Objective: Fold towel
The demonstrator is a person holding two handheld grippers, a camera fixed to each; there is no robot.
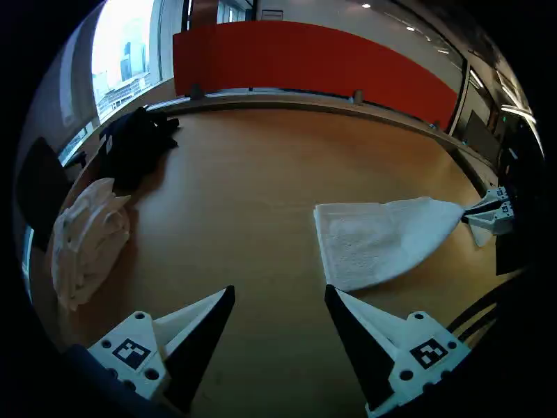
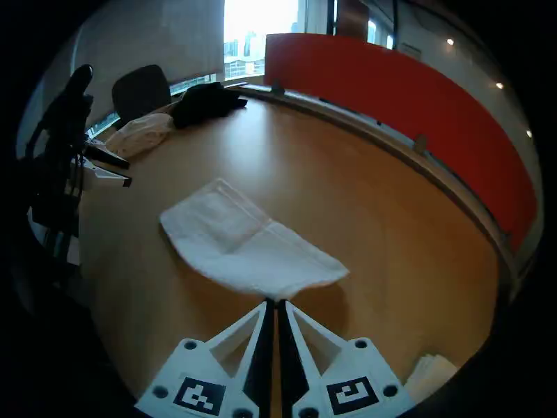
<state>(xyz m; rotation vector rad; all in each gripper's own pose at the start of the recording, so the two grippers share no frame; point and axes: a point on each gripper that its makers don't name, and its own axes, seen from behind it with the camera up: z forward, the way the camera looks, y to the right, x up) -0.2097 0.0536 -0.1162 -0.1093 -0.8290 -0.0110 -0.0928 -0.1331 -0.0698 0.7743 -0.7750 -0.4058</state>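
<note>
Clamping its fingers on one raised corner of the towel (image 2: 244, 251) at the middle of the table (image 2: 362, 195), the right gripper (image 2: 276, 305) likely needed a straight carry to the opposite edge, while the left gripper (image 1: 278, 289) hovered, fingers apart.

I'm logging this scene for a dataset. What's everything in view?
towel: one, white, on the table, one corner pinched by the right gripper
pile: one, white cloth, at the table's edge
bundle: one, black, beyond the pile, near the window
table: one, light brown wood, under everything
divider: one, red, along the table's far edge
chair: one, dark, past the table by the window
window: one, bright, behind the bundle
left gripper: one, white with black fingers, open above bare table
right gripper: one, white with black fingers, shut on the towel's corner
</note>
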